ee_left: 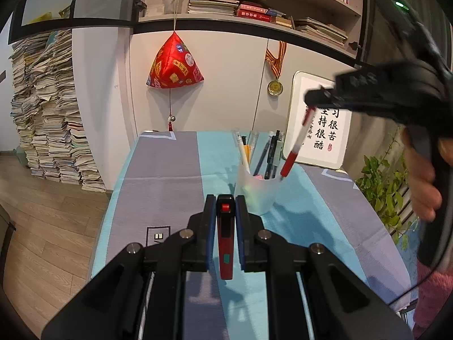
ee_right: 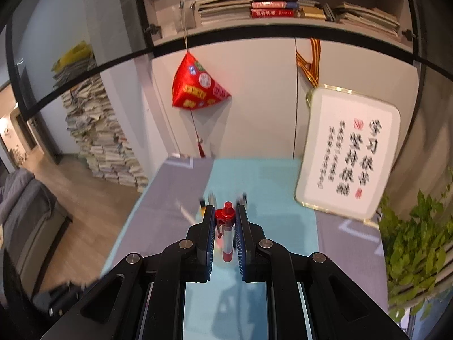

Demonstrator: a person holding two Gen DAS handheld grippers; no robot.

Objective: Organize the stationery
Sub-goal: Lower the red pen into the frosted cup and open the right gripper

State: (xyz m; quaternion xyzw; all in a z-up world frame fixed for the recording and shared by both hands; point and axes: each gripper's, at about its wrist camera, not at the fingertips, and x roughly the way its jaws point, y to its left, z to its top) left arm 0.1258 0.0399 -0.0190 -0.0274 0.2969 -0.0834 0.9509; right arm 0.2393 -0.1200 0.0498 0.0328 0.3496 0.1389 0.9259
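Note:
My left gripper [ee_left: 225, 201] is shut on a red utility knife [ee_left: 225, 240] with a red slider, held lengthwise between the blue pads, low over the table. Just beyond it stands a translucent cup [ee_left: 254, 191] with several pens in it. My right gripper [ee_left: 311, 99] hangs above and to the right of the cup, shut on the top of a red and clear pen [ee_left: 294, 147] whose tip points down beside the cup's rim. In the right wrist view that gripper [ee_right: 225, 209] clamps the red pen [ee_right: 227, 235], and blurred pen tops show just beyond its fingertips.
The table carries a grey and turquoise cloth [ee_left: 158, 170]. A framed calligraphy panel [ee_left: 325, 130] leans on the wall at the back right, a potted plant [ee_left: 382, 187] stands right of the table, and a tall paper stack [ee_left: 48, 113] stands on the floor at left. A person's hand [ee_left: 421, 181] grips the right handle.

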